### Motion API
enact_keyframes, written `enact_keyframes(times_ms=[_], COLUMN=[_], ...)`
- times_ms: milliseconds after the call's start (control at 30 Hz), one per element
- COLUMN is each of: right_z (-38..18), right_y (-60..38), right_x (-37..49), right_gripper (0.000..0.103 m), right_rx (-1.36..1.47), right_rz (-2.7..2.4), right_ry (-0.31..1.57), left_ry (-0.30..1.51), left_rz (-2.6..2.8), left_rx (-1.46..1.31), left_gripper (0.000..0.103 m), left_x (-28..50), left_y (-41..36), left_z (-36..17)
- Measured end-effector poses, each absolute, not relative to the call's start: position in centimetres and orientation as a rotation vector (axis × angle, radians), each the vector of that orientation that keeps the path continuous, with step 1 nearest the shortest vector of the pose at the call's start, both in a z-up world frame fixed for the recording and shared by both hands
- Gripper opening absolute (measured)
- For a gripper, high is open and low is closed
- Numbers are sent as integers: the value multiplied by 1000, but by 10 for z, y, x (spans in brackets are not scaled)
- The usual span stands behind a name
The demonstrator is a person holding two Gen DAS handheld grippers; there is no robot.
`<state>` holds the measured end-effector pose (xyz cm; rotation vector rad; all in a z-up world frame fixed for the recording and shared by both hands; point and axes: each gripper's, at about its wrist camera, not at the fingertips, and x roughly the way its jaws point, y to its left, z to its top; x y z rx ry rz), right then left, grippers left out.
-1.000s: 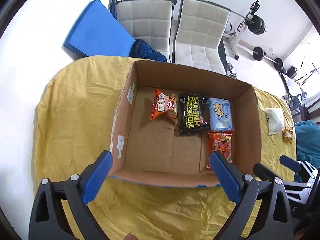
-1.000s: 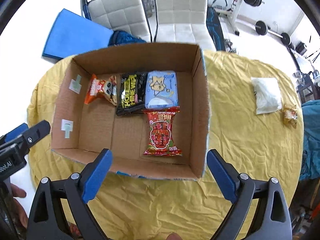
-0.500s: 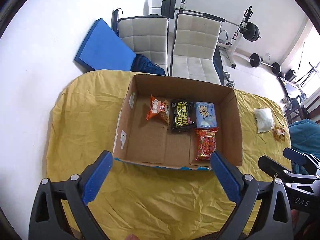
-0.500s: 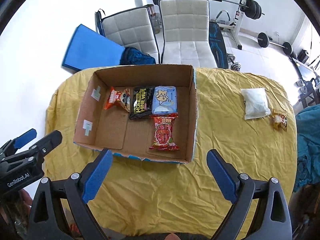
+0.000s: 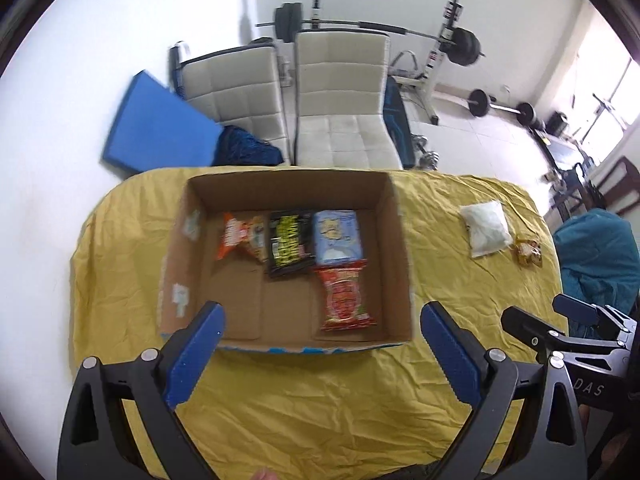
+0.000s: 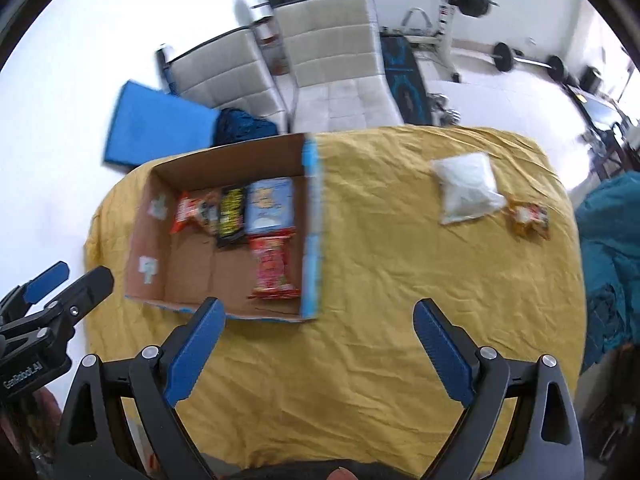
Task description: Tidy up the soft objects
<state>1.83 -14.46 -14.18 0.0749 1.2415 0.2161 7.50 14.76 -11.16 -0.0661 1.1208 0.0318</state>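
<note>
An open cardboard box (image 5: pixel 400 264) (image 6: pixel 310 236) sits on the yellow cloth and holds several snack packets: an orange one (image 5: pixel 240 236), a black one (image 5: pixel 289 242), a pale blue one (image 5: pixel 336 236) and a red one (image 5: pixel 344 300) (image 6: pixel 274 266). To the right of the box, a white soft pack (image 5: pixel 485 229) (image 6: pixel 466 188) and a small yellow snack packet (image 5: pixel 529 253) (image 6: pixel 529 218) lie on the cloth. My left gripper (image 5: pixel 320 324) hangs open above the box's near edge. My right gripper (image 6: pixel 318 320) is open over bare cloth, right of the box, and holds nothing.
The yellow cloth (image 5: pixel 320 400) covers a table whose far edge meets two white chairs (image 5: pixel 344 92). A blue mat (image 5: pixel 156 132) leans at the back left. Weight equipment (image 5: pixel 460 46) stands behind. A teal fabric heap (image 5: pixel 600 256) lies off the right side.
Both grippers have pulled back and up from the box, so more table shows. The right gripper has swung to the right, toward the white pack and yellow packet.
</note>
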Motion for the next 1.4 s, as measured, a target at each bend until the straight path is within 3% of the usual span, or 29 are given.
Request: enact_keyframes(times_ms=[267,567,767,1000,1067,1200,1233,1300,1400], right_z=[-176,-259,-318,-365,-379,-389,-387,-381,-382], right_y=[-290,-438,-474,-464,-457,-456,-458,-462,-466], right_x=[57,131,187,226,233,238,239,238,240], right_gripper=[97,97,97,96,81,75,65,57,55], right_rx=[131,354,477,351,284,250,245,255,258], right_rz=[-30,-169,-154,-81,-80,-77,-87,-78,-54], right_ry=[1288,1432,1505,1586,1615,1612,1603,1594,1631], left_ry=[1190,1373,1465,1557,1580,1625,1636,1653,1675], left_rz=[-119,-216,-205,-200,-197,-187,-185,-177,-177], left_rx=[25,-37,-63,-64,-59,-63,-77,-85,-70], left_gripper=[100,100,100,100,100,100,100,100,100], left_x=[137,222,280,324,334,345,348,352,354], left_y=[34,-62,-108,-144,-151,-160,-161,-164,-171], left_z=[-153,-219,-259,-299,-311,-332,-336,-342,-352])
